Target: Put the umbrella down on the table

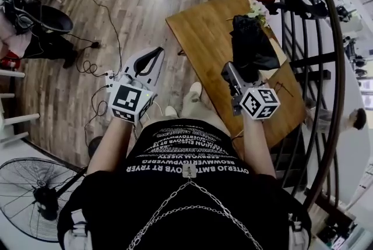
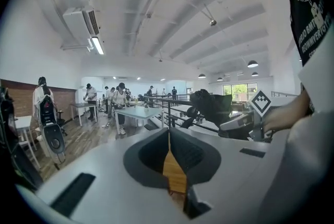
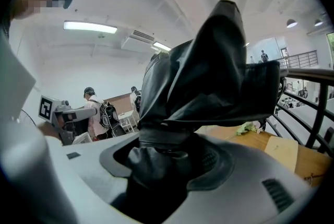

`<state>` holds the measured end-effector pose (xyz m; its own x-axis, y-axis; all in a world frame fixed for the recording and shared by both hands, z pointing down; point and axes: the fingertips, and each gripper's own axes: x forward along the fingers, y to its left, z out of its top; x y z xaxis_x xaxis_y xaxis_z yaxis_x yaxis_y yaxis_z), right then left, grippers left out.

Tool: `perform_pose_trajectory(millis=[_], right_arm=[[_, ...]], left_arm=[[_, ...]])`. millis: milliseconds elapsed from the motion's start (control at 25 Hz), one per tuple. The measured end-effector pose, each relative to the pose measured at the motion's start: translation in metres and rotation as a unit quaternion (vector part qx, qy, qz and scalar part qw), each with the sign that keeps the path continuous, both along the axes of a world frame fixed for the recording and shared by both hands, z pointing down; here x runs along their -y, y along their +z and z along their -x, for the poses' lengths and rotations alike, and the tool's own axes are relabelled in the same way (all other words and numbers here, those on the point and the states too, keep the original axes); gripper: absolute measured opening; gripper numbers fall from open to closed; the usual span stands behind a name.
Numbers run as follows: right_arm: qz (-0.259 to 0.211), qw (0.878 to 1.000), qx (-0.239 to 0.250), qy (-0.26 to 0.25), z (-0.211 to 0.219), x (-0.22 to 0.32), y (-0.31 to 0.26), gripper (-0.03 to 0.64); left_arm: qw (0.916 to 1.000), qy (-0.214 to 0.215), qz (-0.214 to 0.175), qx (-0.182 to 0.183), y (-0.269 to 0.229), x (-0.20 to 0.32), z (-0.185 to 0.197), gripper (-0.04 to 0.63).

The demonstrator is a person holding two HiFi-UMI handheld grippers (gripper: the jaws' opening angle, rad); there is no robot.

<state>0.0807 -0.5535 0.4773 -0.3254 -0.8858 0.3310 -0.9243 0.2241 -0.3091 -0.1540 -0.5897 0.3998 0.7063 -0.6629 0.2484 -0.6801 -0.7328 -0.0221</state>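
Here: one umbrella point(image 1: 252, 45), one wooden table point(image 1: 201, 33), two grippers. The umbrella is black, folded, its fabric crumpled. The right gripper point(image 1: 236, 74) pinches it over the table's right side. The left gripper point(image 1: 152, 57), jaws pressed together and empty, hangs left of the table. The umbrella's lower end is hidden inside the jaws.

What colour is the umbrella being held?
The umbrella is black, clearest in the right gripper view.

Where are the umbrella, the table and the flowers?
umbrella point(image 1: 252, 45), head view, on its black folded fabric.
table point(image 1: 201, 33), head view, on bare wood left of the umbrella.
flowers point(image 1: 255, 9), head view, on the pale blossoms.
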Motion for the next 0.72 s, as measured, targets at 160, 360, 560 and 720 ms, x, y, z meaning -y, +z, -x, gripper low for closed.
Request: perform_pose_trajectory(millis=[160,360,560,720], right_arm=[[0.032,0.999,-0.003,0.009,-0.011,0.016,0.044,0.267],[0.083,0.996,0.000,0.030,-0.039,0.031,0.104,0.267],[0.138,0.989,-0.015,0.048,-0.061,0.036,0.171,0.267],[0.184,0.981,-0.018,0.061,-0.080,0.038,0.226,0.267]], left_arm=[[0.9999,-0.001,-0.009,0.013,-0.001,0.022,-0.005,0.032],[0.9994,0.010,-0.007,0.031,0.003,0.045,-0.021,0.032],[0.9980,0.034,0.023,0.049,0.029,0.054,-0.044,0.032],[0.9961,0.052,0.035,0.062,0.048,0.056,-0.061,0.032]])
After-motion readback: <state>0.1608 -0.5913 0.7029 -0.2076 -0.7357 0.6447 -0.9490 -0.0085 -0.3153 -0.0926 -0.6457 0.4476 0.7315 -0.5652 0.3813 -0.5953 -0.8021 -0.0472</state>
